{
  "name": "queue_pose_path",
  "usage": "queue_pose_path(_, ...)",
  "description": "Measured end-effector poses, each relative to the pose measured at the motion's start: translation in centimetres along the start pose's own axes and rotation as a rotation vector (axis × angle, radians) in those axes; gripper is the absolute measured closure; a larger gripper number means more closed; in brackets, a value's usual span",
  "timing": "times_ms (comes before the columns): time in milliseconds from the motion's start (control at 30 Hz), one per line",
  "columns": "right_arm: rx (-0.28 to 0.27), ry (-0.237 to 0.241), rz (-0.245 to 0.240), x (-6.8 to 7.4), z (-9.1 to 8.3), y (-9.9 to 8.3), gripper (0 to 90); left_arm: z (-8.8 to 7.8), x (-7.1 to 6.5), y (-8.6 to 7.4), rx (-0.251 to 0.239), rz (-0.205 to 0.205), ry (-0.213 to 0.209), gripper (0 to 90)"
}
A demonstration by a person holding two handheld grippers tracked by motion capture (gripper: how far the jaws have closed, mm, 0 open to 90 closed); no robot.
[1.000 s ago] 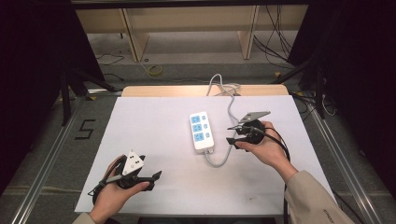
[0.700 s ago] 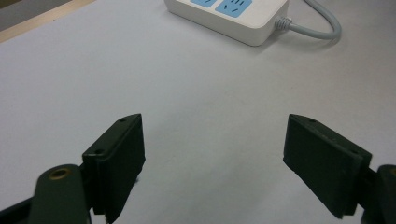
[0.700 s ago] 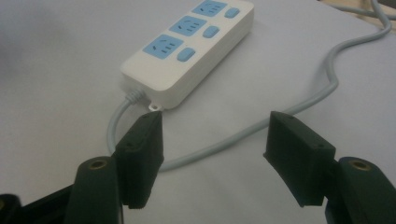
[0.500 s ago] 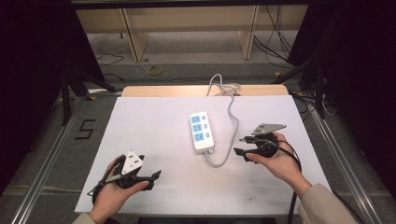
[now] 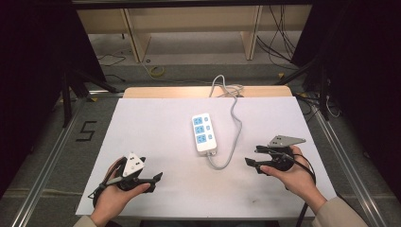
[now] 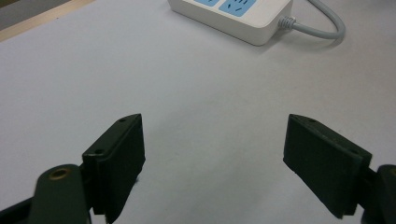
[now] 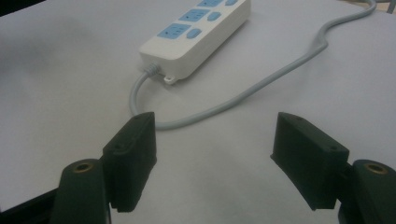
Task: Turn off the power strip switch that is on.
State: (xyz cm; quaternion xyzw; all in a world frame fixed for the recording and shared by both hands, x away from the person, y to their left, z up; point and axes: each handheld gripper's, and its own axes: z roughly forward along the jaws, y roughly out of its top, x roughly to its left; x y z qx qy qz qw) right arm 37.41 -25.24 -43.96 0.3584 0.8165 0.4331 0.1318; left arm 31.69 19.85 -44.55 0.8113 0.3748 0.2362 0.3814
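A white power strip (image 5: pixel 204 132) with three blue socket faces and small blue switches lies mid-counter (image 5: pixel 156 123), its grey cord (image 5: pixel 232 142) looping beside it. Right of the strip, the right tool (image 5: pixel 253 157) has just been opening, jaws spread, nothing between. Below-left of the strip, the left tool (image 5: pixel 158 178) is spread, empty.

**Inspector:** Your table (image 5: pixel 156 118) carries a white sheet; a strip of bare wood (image 5: pixel 170 91) shows along its far edge. Confirm the surroundings

**Operator:** Grey floor (image 5: pixel 189 56) beyond it, with loose cables (image 5: pixel 283 45) to the right and a yellow cord (image 5: pixel 157 71) near the middle

**Inspector:** You also have pale wooden uprights (image 5: pixel 134 33) at the back, dark curtains (image 5: pixel 38 52) on both sides, metal rails (image 5: pixel 45 165) flanking the table, and a "5" marked on the floor (image 5: pixel 86 131) at your left. Lighting falls evenly from above
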Motion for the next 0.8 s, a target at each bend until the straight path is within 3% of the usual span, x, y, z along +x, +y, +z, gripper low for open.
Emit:
queue_pose_path(400,-0.027,-0.008,0.013,0.3,-1.2,-1.7,30.0,-0.2,-0.1,0.0,-0.003,0.009,-0.001,20.4)
queue_pose_path(800,-0.057,-0.028,0.012,0.0,-1.6,-1.6,29.4,0.0,-0.1,0.1,-0.003,0.005,-0.004,20.4)
